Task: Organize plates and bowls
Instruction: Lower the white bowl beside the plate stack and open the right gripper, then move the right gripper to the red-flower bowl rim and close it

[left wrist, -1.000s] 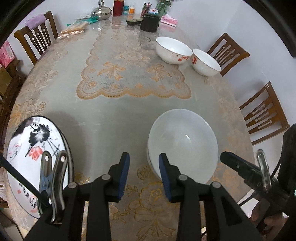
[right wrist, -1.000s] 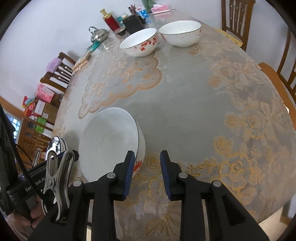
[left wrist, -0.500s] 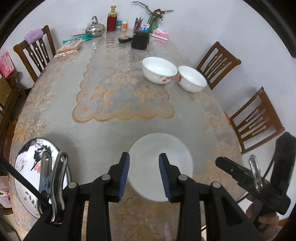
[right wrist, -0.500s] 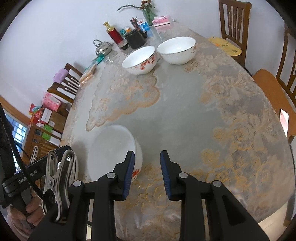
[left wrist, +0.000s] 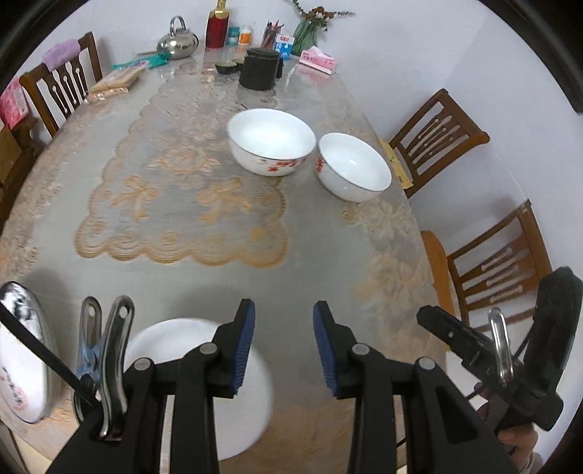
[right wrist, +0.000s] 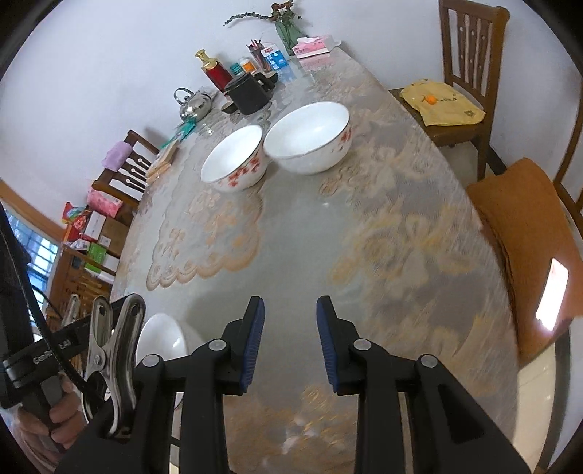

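While both grippers hang over the near end of a long dining table (left wrist: pixel 320 255), neither has anything between its blue pads. The left gripper (left wrist: pixel 282 346) stands parted above bare lace cloth, released. The right gripper (right wrist: pixel 289 342) has just been opening, and only tablecloth shows in its gap.

A plain white bowl (left wrist: pixel 204 386) sits at the table's near edge, just left of the left gripper and partly hidden behind its left finger; its outline is blurred, so its exact rim is hard to make out. A painted plate (left wrist: pixel 22 364) with dark ink marks lies at the near left corner, beside that bowl.

Two more bowls stand well apart from these, toward the table's right edge past the middle. A wide bowl with red flowers (left wrist: pixel 271 140) and a second flowered bowl (left wrist: pixel 353 166) sit side by side, seemingly touching.

At the far end stand a steel kettle (left wrist: pixel 177 42), a red bottle (left wrist: pixel 218 27), a black container (left wrist: pixel 259 67) and a pink tissue box (left wrist: pixel 317 60). Wooden chairs (left wrist: pixel 435 135) line the right side.
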Demonstrator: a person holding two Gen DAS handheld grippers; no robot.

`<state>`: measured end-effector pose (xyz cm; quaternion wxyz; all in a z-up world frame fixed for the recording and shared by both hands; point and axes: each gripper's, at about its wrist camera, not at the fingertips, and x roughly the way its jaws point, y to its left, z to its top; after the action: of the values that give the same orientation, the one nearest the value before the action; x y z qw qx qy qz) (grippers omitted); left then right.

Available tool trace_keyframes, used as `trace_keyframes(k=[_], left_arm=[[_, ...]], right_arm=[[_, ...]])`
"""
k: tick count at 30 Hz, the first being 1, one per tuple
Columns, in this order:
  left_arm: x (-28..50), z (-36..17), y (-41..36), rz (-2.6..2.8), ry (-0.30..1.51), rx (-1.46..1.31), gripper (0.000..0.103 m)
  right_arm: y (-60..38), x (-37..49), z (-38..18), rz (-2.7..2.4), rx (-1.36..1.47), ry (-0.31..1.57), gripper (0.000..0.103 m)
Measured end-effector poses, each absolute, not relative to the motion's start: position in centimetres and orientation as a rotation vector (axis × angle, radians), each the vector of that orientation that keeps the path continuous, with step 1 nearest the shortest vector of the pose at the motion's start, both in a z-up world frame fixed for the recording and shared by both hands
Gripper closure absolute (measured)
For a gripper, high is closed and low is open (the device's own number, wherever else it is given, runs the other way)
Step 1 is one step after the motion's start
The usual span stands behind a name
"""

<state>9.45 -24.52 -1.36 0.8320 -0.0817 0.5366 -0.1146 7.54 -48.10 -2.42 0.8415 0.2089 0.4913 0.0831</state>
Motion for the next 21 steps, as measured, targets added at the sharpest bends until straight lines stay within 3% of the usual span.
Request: trace_keyframes(k=[21], left_arm=[[20.6,-3.9,-32.8,-0.065,1.163,-0.337,0.068]], right_arm=[[-54.3,22.3,-4.0,0.308,0.256,1.097,0.066]])
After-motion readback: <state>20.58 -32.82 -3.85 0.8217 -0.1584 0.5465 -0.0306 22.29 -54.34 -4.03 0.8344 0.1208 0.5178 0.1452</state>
